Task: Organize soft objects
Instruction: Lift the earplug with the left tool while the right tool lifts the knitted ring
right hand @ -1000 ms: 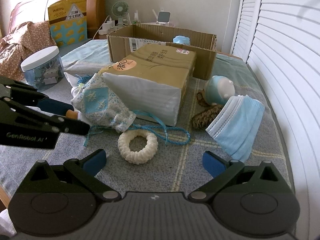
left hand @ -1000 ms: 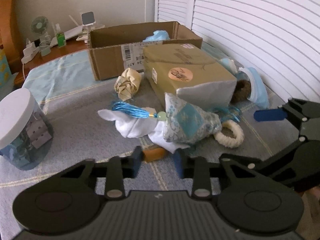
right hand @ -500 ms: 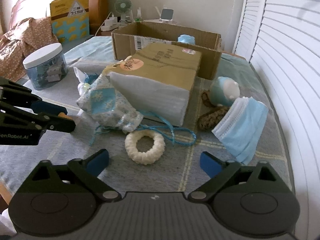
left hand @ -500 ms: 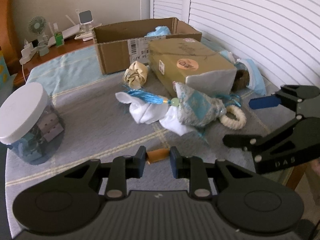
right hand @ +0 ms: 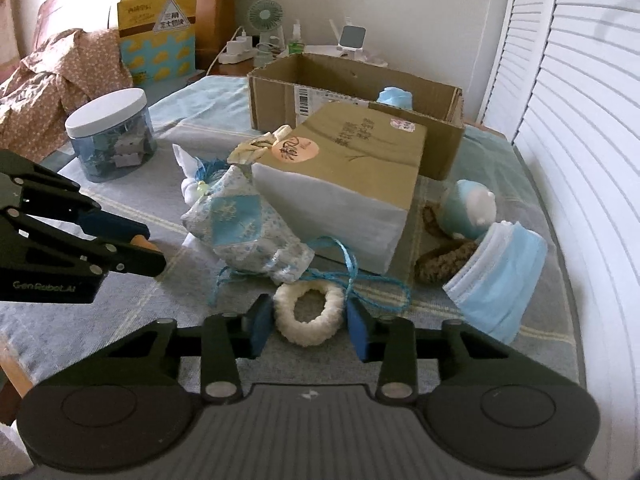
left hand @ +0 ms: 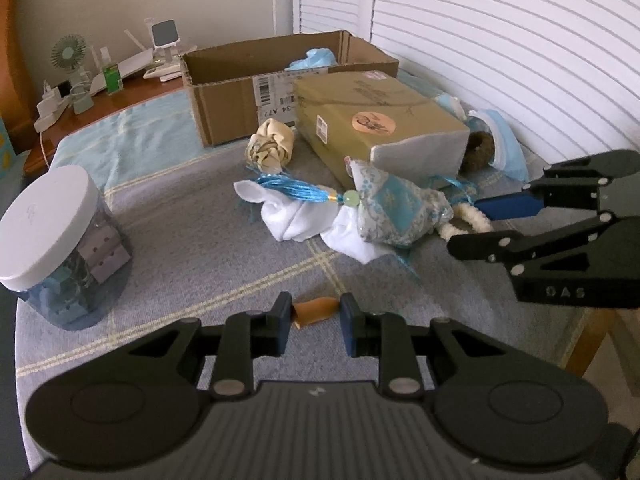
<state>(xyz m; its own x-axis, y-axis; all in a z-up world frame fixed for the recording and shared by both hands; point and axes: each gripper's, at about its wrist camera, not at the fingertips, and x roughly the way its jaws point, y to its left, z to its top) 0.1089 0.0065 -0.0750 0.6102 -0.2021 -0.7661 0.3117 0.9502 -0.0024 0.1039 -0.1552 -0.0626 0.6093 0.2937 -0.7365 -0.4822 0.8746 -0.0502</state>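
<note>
My right gripper (right hand: 307, 322) has just been closing, and its blue pads now bracket the white knitted ring (right hand: 308, 314), pressing its flanks; it lies near the bed's front edge, beside the blue ribbon (right hand: 362, 278). My left gripper (left hand: 313, 313) is clenched on a small orange piece (left hand: 315, 309).

Step in hand, as I judge it: lift the ring and carry it to the cardboard box (right hand: 354, 84) at the far edge. Lift straight up so the ribbon does not snag.

Ring: fuzzy, squashes to an oval. Patterned pouch (right hand: 244, 224): limp, quilted fabric. Face mask (right hand: 500, 276): pleated, thin. Tissue pack (right hand: 352, 168): blocky, smooth wrap.
</note>
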